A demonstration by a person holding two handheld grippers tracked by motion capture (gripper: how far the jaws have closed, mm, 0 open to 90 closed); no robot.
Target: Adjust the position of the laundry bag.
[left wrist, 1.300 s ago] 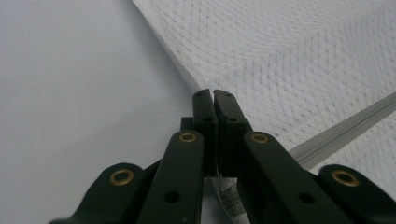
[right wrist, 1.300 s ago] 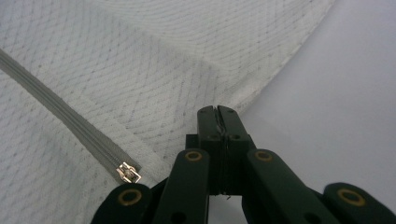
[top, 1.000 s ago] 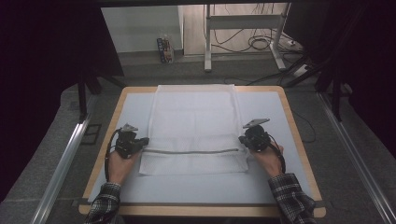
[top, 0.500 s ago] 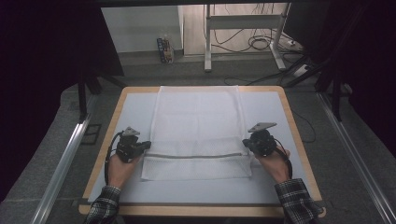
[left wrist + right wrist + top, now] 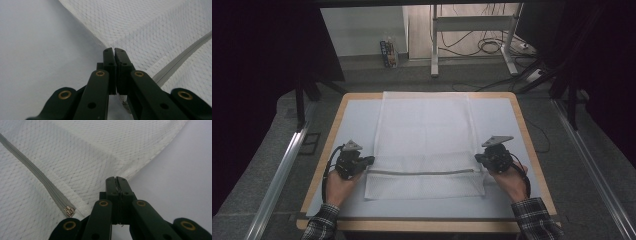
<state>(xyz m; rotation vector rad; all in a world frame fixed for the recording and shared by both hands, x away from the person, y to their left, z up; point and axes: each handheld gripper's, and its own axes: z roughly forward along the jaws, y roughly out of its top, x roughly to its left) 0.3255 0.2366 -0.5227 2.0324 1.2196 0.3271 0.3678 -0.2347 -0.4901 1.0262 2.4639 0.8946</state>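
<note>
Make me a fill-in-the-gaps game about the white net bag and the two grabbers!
1. The white mesh bag lies spread on the ______ with the wooden rim.
2. Across the bag runs a grey ______, from side to side.
3. The left gripper and the right gripper each pinch one ______ of the bag, and the jaws of both are shut.
4. The little metal zip end sits close to the ______ gripper.

Missing words: table; zipper; side edge; right

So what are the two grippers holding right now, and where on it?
Both pinch the white mesh bag: left gripper at its left edge, right gripper at its right edge, near the zipper.
</note>
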